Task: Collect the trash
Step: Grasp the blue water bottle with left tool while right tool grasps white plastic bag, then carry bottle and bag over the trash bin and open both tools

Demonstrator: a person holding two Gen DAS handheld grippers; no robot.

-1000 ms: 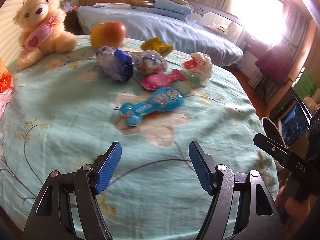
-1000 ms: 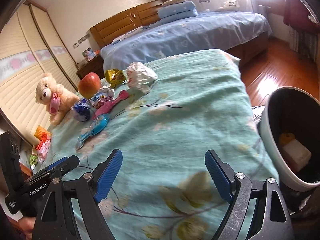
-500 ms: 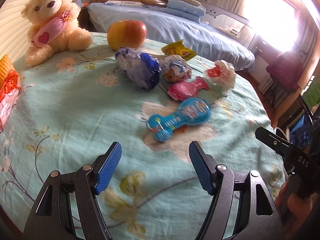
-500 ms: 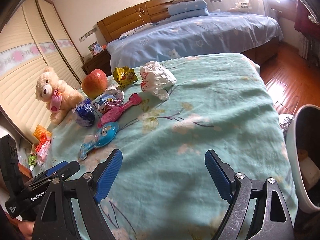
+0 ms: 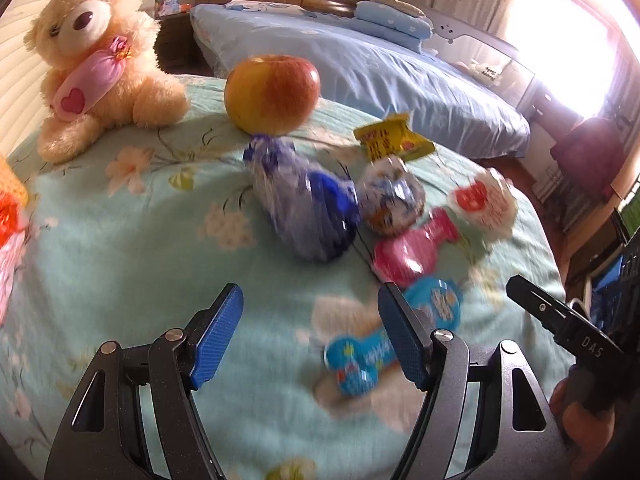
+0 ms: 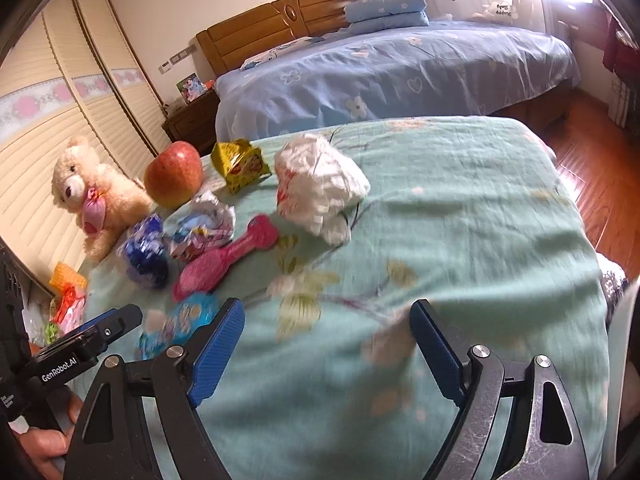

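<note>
Trash lies on a teal flowered bedspread: a crumpled blue wrapper, a blue-white crumpled wrapper, a pink wrapper, a light blue wrapper, a yellow packet and a crumpled white-red bag. My left gripper is open and empty, just short of the blue wrapper, its right finger over the light blue wrapper. My right gripper is open and empty above the bedspread, with the white bag and pink wrapper ahead on the left.
An apple and a teddy bear sit at the back of the bedspread. An orange-pink packet lies at the left edge. A blue bed stands behind. Wooden floor is to the right.
Both grippers have moved forward and left toward the trash pile. The trash bin at the right has left the right wrist view. Both grippers stay open.
</note>
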